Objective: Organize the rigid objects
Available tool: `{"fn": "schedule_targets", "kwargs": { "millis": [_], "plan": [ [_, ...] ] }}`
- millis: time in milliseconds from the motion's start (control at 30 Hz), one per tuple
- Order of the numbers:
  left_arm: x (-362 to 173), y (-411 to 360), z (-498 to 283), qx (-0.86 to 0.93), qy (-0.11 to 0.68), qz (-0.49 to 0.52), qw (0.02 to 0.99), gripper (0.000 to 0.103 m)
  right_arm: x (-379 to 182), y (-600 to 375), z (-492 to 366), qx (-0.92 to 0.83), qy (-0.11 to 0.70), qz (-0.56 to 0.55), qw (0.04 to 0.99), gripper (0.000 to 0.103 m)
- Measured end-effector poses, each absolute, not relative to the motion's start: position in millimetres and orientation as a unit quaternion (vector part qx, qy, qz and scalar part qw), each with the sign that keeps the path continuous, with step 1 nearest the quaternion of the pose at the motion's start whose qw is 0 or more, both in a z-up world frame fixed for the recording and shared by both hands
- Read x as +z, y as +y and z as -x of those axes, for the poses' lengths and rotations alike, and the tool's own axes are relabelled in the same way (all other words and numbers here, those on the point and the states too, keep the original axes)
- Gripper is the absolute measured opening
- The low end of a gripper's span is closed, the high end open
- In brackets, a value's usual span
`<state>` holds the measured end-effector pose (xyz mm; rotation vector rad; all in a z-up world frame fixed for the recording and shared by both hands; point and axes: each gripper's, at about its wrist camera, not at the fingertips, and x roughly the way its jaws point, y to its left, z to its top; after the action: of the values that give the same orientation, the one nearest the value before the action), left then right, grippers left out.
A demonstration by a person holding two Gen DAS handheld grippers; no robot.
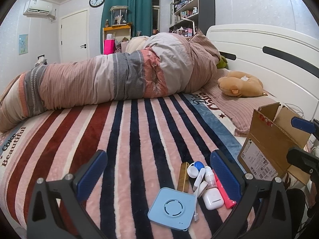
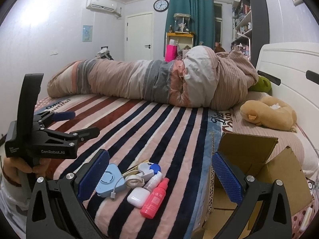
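A cluster of small objects lies on the striped blanket (image 1: 139, 131): a light blue square device (image 1: 172, 208) with a white cable, a white earbud case (image 1: 213, 198), a pink bottle (image 1: 223, 191), a small white bottle (image 1: 209, 174), a blue-and-white contact lens case (image 1: 196, 168) and a gold bar-shaped box (image 1: 183, 176). My left gripper (image 1: 159, 174) is open around the cluster, holding nothing. In the right wrist view the same device (image 2: 109, 181), earbud case (image 2: 138, 197) and pink bottle (image 2: 154, 198) lie between the fingers of my open, empty right gripper (image 2: 160, 176). An open cardboard box (image 2: 259, 171) stands to the right.
A rolled quilt (image 1: 119, 79) lies across the far side of the bed. A brown plush toy (image 1: 240, 86) rests by the white headboard (image 1: 269, 45). The cardboard box (image 1: 273, 137) sits at the bed's right edge. My left gripper (image 2: 65, 123) shows at the left in the right wrist view.
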<state>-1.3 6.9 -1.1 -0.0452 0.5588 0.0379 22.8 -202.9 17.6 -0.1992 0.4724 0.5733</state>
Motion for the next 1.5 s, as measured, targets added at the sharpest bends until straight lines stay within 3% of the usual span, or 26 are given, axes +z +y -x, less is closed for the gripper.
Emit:
{"fn": "schedule_targets", "kwargs": {
  "millis": [1300,1400,1500],
  "plan": [
    [-1.8,12.6,3.6,0.019,0.276,0.019,0.961,0.103,20.1,-199.3,-19.4,0.303,0.231,0.103,0.919,0.103],
    [-5.2,22.1,6.6,0.029,0.279,0.012,0.960,0.103,17.6,-181.8,-19.9,0.312,0.235,0.129,0.911,0.082],
    [-12.7,37.8,7.2,0.030,0.290,0.018,0.956,0.103,9.6,-159.7,-21.5,0.343,0.247,0.147,0.894,0.078]
  ]
}}
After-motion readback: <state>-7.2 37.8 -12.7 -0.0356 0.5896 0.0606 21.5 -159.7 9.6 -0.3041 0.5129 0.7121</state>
